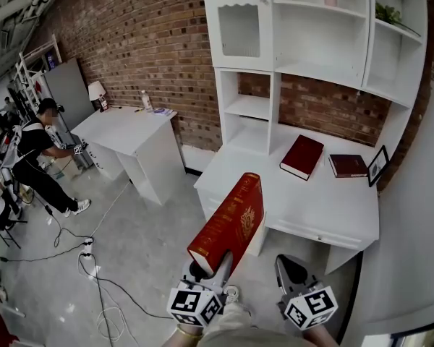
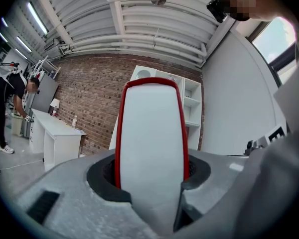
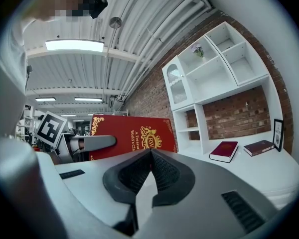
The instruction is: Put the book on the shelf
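Book in hand, not yet on the shelf

Your left gripper (image 1: 215,262) is clamped on the lower end of the red book (image 1: 231,219), which hangs tilted in the air in front of the white desk (image 1: 311,208). Your right gripper (image 3: 148,158) is closed with nothing in it. What's left: carry the book to the shelf (image 1: 249,107) and set it in a compartment.

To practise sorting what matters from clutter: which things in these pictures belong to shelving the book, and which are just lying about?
In the job:
red book
left tongs, gripping it
white shelf

Lying about:
flat red book
darker book
picture frame
lamp
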Tool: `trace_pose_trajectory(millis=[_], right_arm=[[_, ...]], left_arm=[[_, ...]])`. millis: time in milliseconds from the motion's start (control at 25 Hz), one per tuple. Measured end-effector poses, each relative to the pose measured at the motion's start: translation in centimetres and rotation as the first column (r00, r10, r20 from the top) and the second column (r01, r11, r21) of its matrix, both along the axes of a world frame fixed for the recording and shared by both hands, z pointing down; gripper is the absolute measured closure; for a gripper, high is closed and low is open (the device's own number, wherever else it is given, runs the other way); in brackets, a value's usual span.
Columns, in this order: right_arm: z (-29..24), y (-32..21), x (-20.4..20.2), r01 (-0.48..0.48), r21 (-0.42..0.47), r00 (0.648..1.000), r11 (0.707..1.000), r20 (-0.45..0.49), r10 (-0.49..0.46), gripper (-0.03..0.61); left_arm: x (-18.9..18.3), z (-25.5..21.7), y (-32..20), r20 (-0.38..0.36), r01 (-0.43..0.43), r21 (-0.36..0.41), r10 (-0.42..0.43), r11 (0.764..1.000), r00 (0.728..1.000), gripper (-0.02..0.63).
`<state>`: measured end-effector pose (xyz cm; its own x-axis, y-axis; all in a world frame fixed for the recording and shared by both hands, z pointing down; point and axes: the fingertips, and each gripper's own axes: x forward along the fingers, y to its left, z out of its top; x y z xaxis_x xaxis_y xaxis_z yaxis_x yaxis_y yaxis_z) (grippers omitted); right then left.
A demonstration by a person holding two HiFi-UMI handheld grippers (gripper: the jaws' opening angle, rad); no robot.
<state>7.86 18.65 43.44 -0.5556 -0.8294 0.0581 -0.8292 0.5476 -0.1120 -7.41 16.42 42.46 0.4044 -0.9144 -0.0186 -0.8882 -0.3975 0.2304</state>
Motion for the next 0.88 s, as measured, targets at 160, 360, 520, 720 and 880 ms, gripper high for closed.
trace_pose_trajectory(millis=[160,360,520,720,880], right_arm=[[-0.4,-2.3,-0.5,-0.005,0.012,1.0,1.0,0.002,0.005,0.572],[-0.3,-5.0,-1.1,-0.007,0.013,1.0,1.0,-0.007,0.007,0.572],[-0.2,-7.5,-1.6,-0.008,0.013,1.0,1.0,-0.014,0.008,0.572],[-0.3,-10.5,-2.0,-0.006,0.013,1.0,1.0,-0.024,0.006,0.572],[-0.5,-12.8,-2.0,-0.015,0.006,1.0,1.0,-0.025,0.015,0.572]], left_arm=[[-0.4,-0.1,-2.2,0.001,-0.003,0.003,0.003,1.0,1.0,0.38],[-0.9,-0.1,-5.1,-0.004,-0.008,0.003,0.008,1.0,1.0,0.38],[-1.1,-0.1,-7.4,-0.006,-0.016,-0.004,0.016,1.0,1.0,0.38],[-1.6,-0.1,-10.5,-0.008,-0.01,0.014,0.01,1.0,1.0,0.38],[-1.7,-0.3,-12.8,-0.009,-0.016,0.007,0.016,1.0,1.0,0.38]])
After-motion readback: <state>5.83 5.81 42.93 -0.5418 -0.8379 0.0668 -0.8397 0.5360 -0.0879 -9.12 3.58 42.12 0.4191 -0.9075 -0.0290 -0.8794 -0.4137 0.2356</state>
